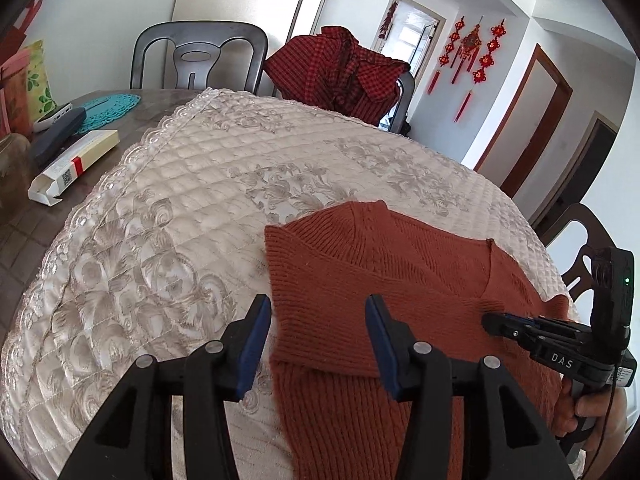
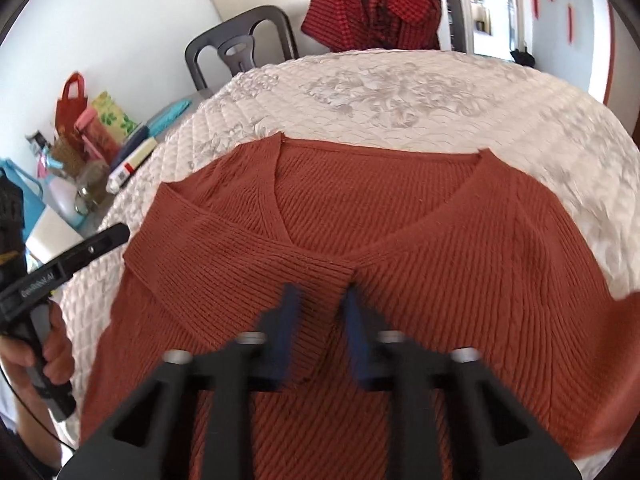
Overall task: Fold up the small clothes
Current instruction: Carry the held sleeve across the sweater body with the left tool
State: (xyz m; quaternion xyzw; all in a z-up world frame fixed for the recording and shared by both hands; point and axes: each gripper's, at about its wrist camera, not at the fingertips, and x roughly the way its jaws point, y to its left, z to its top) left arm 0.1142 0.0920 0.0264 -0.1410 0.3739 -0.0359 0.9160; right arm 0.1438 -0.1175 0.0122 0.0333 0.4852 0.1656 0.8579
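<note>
A rust-orange knitted V-neck sweater (image 2: 400,216) lies flat on the quilted white cloth (image 2: 400,84), its left sleeve (image 2: 224,264) folded across the chest. It also shows in the left wrist view (image 1: 380,280). My left gripper (image 1: 318,344) is open and empty above the sweater's folded left edge; it also shows in the right wrist view (image 2: 108,240). My right gripper (image 2: 318,316) is open with the sleeve cuff (image 2: 324,276) just ahead of its blue pads; whether it touches the knit is unclear. It also shows in the left wrist view (image 1: 490,322).
A red checked garment (image 1: 344,68) hangs on a chair behind the table. A dark chair (image 1: 200,56) stands beside it. A white box (image 1: 72,164), dark case (image 1: 56,132), teal doily (image 1: 108,108) and bags (image 2: 92,120) crowd the table's left side.
</note>
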